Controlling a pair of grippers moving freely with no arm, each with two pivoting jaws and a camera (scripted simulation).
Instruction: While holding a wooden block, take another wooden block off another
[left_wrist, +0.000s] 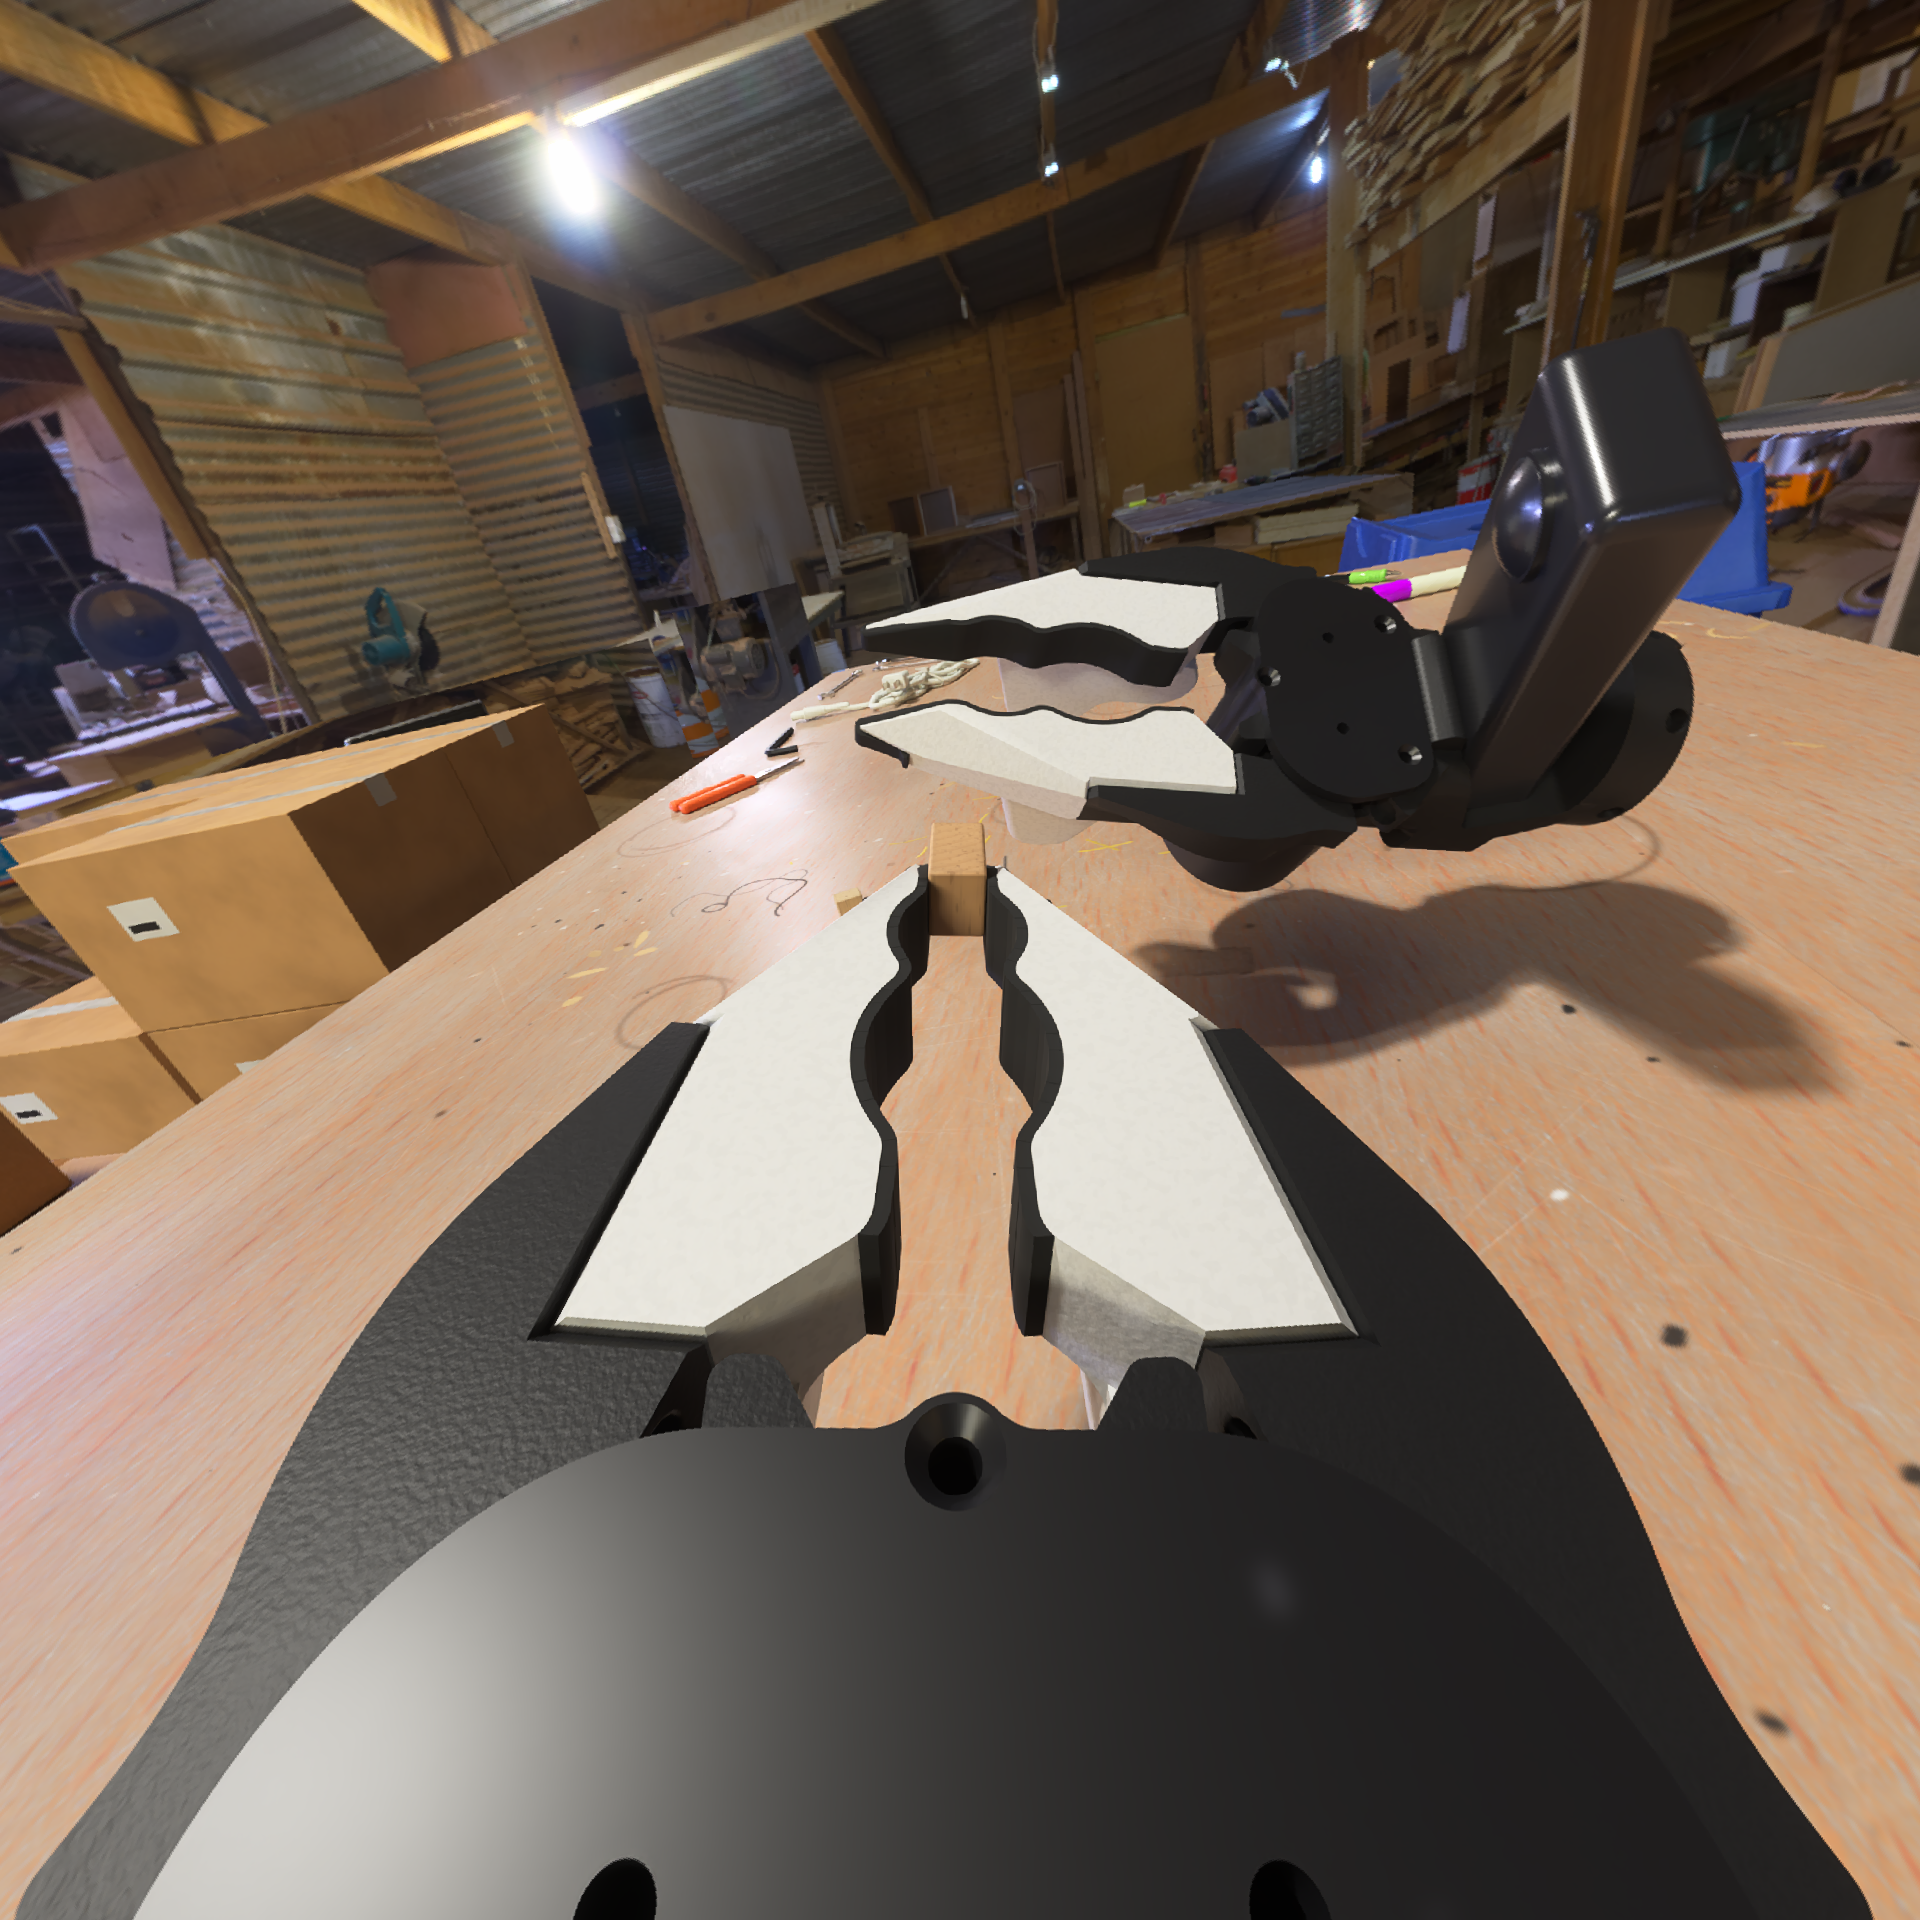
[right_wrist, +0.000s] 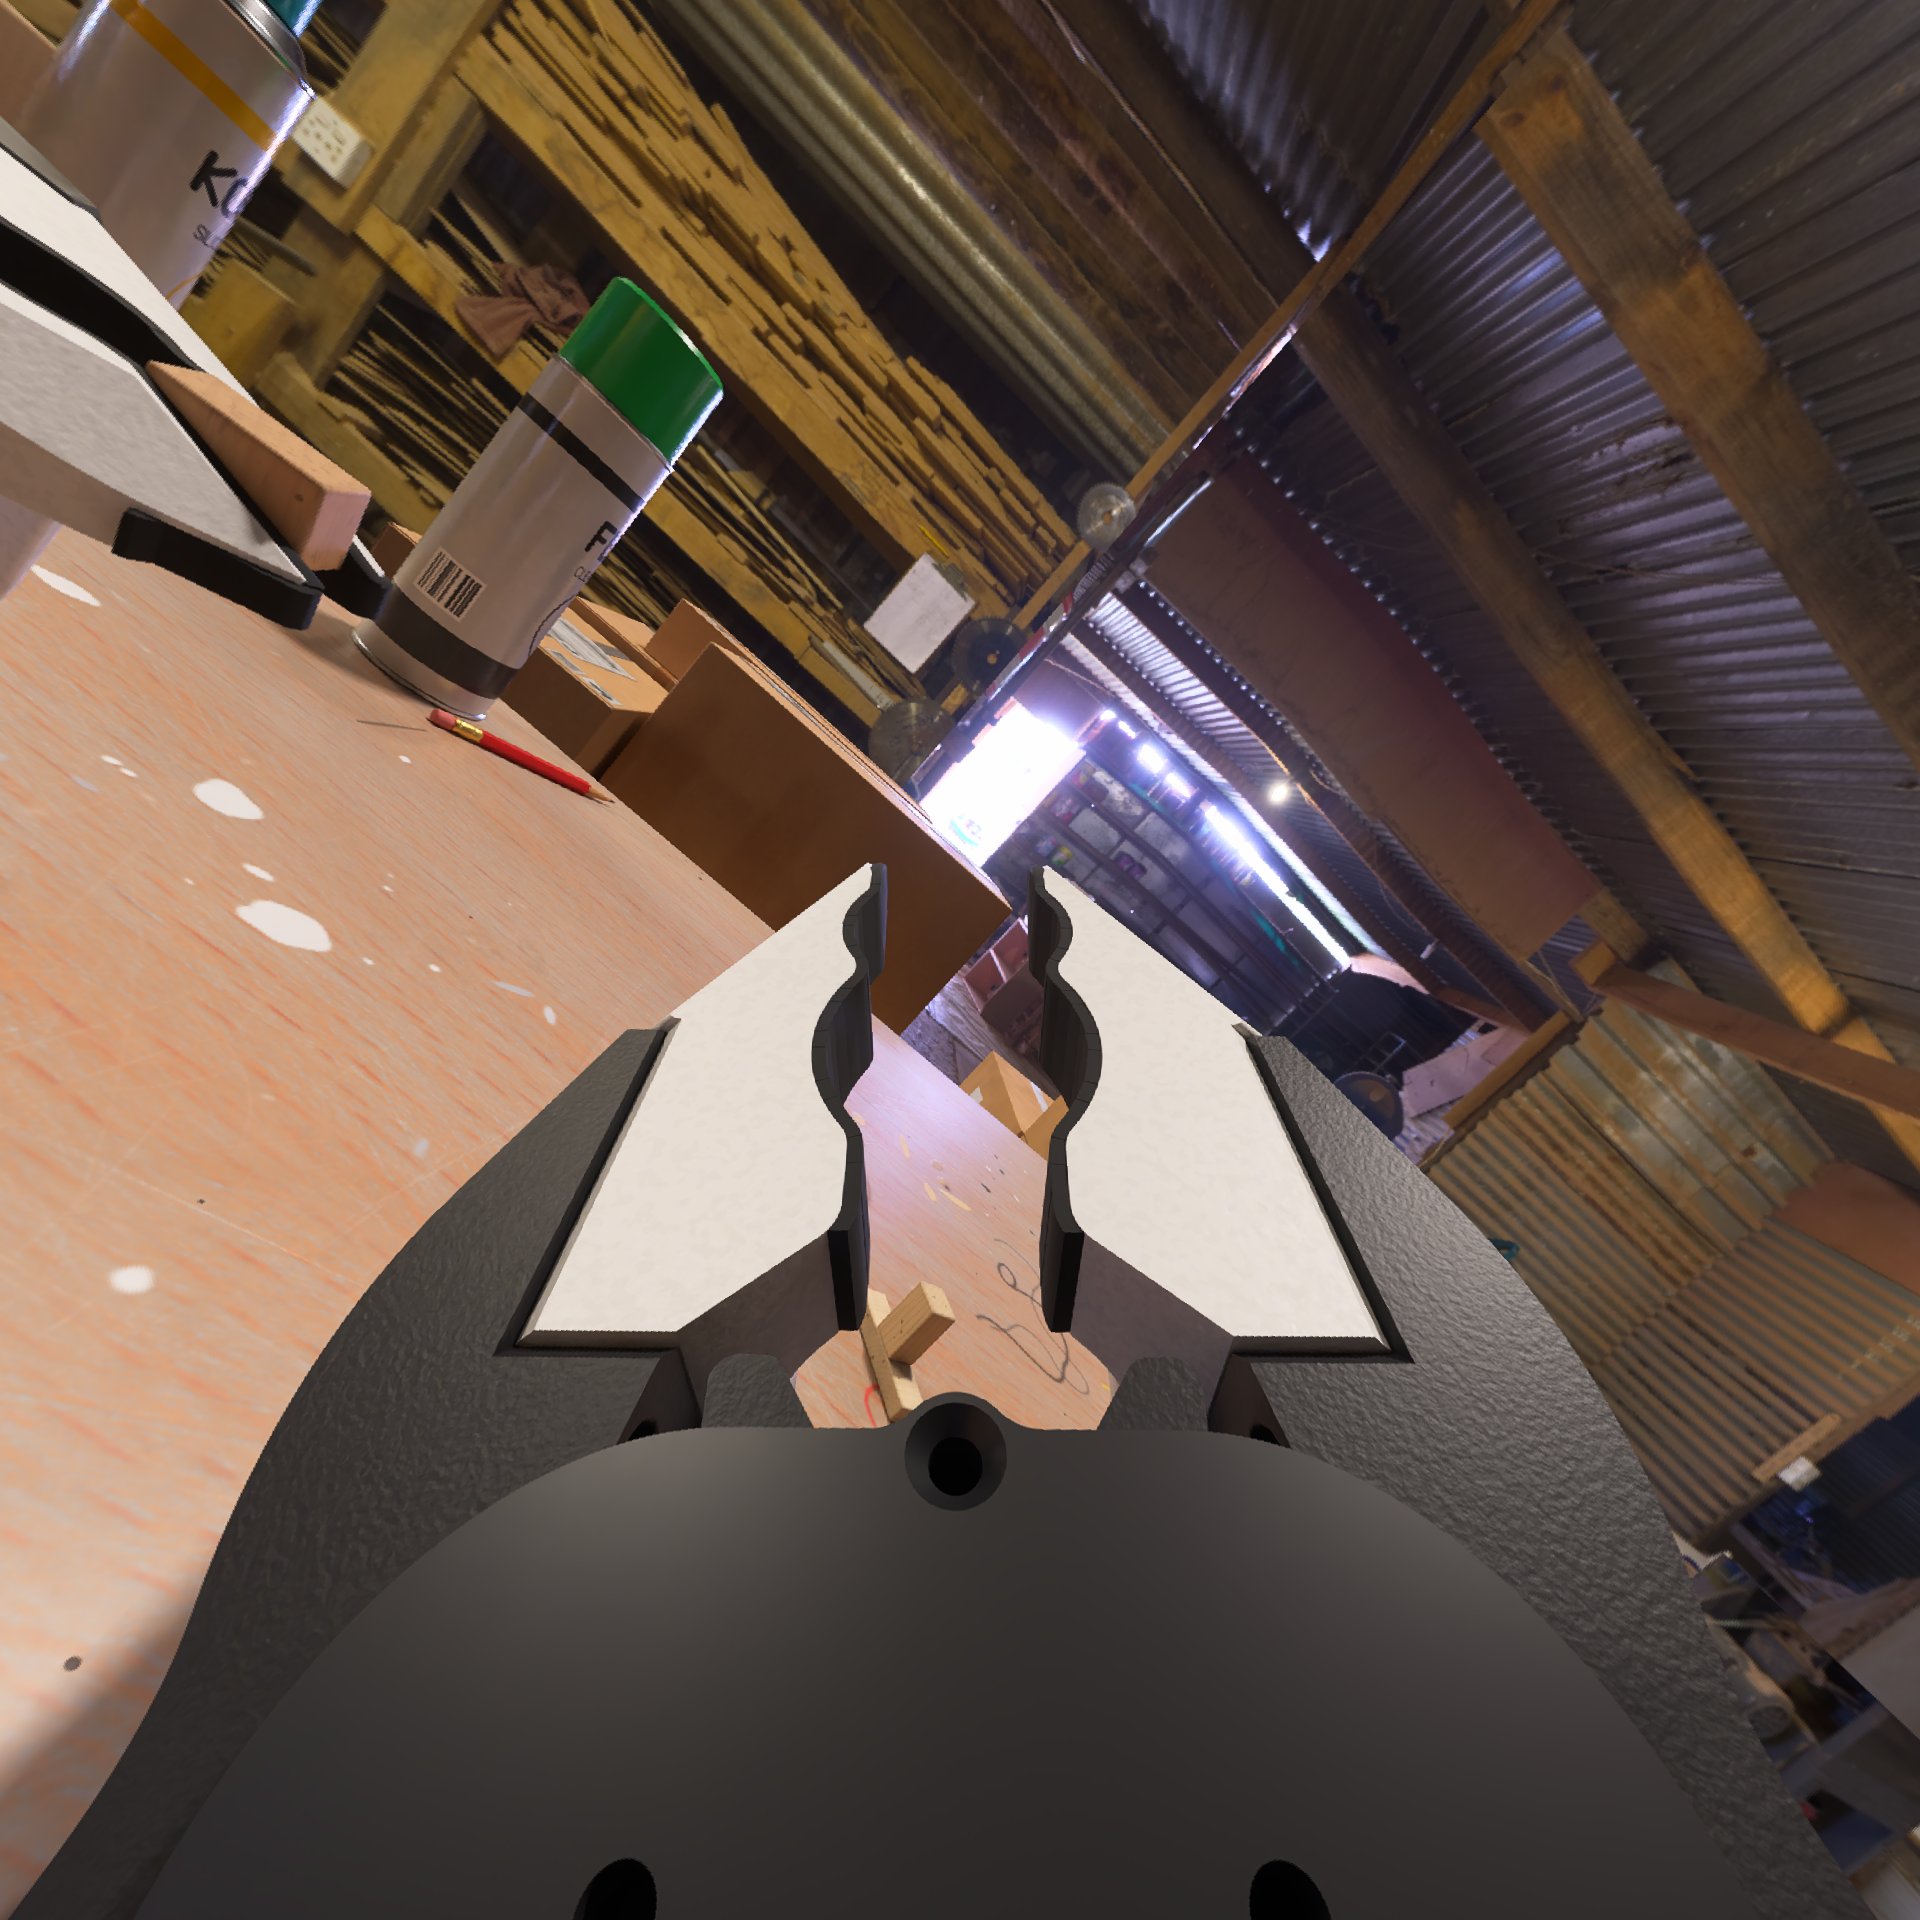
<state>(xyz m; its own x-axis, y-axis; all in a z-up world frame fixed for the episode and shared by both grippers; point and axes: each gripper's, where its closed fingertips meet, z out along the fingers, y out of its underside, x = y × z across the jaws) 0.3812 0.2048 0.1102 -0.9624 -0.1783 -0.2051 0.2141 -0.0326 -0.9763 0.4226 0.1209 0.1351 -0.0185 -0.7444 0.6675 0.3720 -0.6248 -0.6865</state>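
Note:
My left gripper (left_wrist: 956, 883) is shut on a small light wooden block (left_wrist: 956, 878) at its fingertips, just above the plywood table (left_wrist: 416, 1195). It also shows in the right wrist view at the top left, still holding that block (right_wrist: 260, 457). My right gripper (right_wrist: 958, 883) is open and empty, tilted on its side and hovering over the table; it shows beyond the left one (left_wrist: 864, 681). Below it, between its finger bases, a short wooden block (right_wrist: 920, 1317) lies across a thinner wooden block (right_wrist: 891, 1387). A bit of wood (left_wrist: 850, 900) peeks out left of my left fingertips.
Cardboard boxes (left_wrist: 291, 862) stand past the table's left edge. An orange-handled tool (left_wrist: 727, 790), a rope (left_wrist: 914, 681), markers (left_wrist: 1403, 582) and a blue bin (left_wrist: 1392, 540) lie farther off. A green-capped spray can (right_wrist: 551, 520) and a red pencil (right_wrist: 520, 758) are near the left gripper.

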